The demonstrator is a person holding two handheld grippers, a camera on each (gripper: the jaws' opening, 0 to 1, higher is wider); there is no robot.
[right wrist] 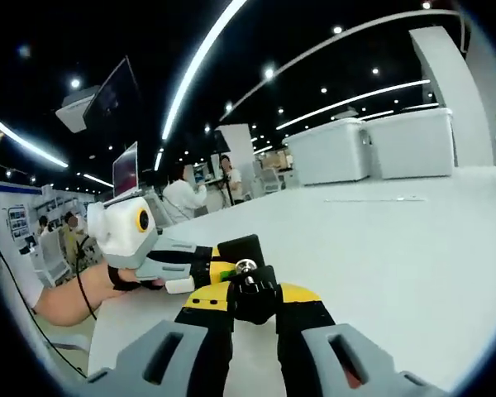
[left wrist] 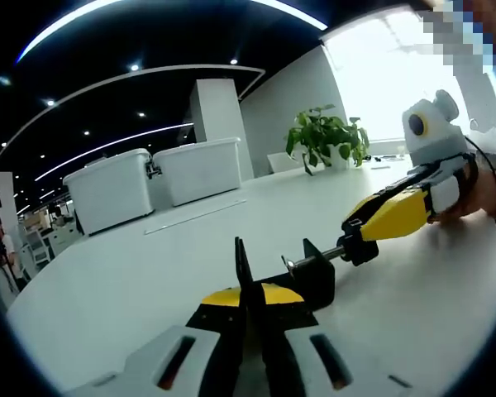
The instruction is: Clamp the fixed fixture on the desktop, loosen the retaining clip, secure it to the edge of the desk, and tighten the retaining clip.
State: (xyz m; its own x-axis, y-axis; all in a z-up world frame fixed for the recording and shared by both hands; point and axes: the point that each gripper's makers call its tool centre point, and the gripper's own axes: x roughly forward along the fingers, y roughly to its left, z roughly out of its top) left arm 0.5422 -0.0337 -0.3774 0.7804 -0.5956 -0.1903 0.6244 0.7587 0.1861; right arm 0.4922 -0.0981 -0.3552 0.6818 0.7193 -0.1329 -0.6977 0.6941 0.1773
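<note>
Left tongs (left wrist: 250, 318), seen in the left gripper view, are closed on the black clamp fixture (left wrist: 302, 277), gripping its upright plate between the yellow-tipped jaws. That fixture sits on the white desk (left wrist: 132, 281), with its screw rod pointing toward the right tongs (left wrist: 360, 240). These come in from the right, held by a person's hand (left wrist: 479, 194), and are closed on the knob at the rod's end.

In the right gripper view, the right tongs (right wrist: 252, 302) are shut around the black retaining knob (right wrist: 250, 289), whose metal tip faces the camera. Beyond it, the left tongs (right wrist: 219, 269) hold the fixture's black plate (right wrist: 241, 246).

Two white storage bins (left wrist: 153, 182) and a potted plant (left wrist: 326, 136) stand well apart, at the far side of the desk.
</note>
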